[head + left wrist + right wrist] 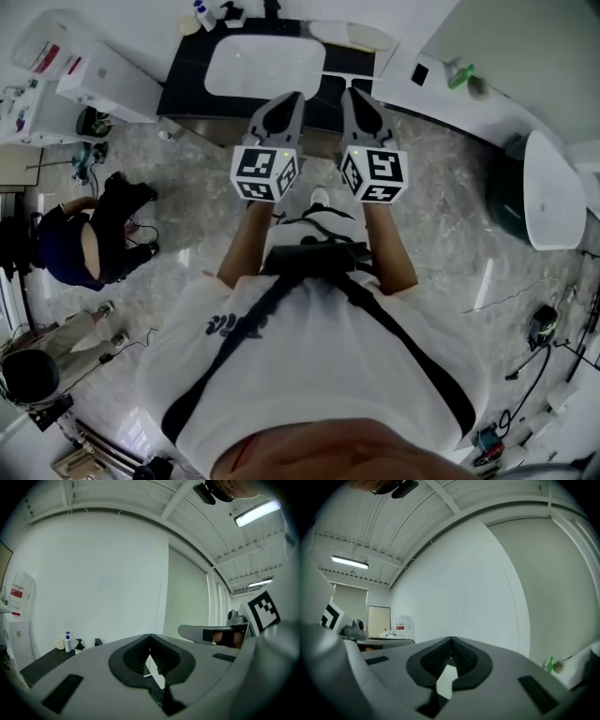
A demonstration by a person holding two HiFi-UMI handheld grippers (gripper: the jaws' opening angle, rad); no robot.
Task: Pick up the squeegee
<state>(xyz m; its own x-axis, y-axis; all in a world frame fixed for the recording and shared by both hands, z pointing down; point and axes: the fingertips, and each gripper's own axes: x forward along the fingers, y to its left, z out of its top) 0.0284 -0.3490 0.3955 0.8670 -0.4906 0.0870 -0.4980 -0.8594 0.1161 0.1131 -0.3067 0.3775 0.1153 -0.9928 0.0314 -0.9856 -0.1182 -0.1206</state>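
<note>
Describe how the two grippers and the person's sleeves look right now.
The left gripper and right gripper are grey and tapering, lined inside with black ribbed pads. Each carries a white cube printed with black square markers. The person wears a white short-sleeved shirt crossed by black straps.

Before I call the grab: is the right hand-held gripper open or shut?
Shut. The right hand-held gripper shows its jaw tips meeting in the right gripper view, with nothing between them.
</note>
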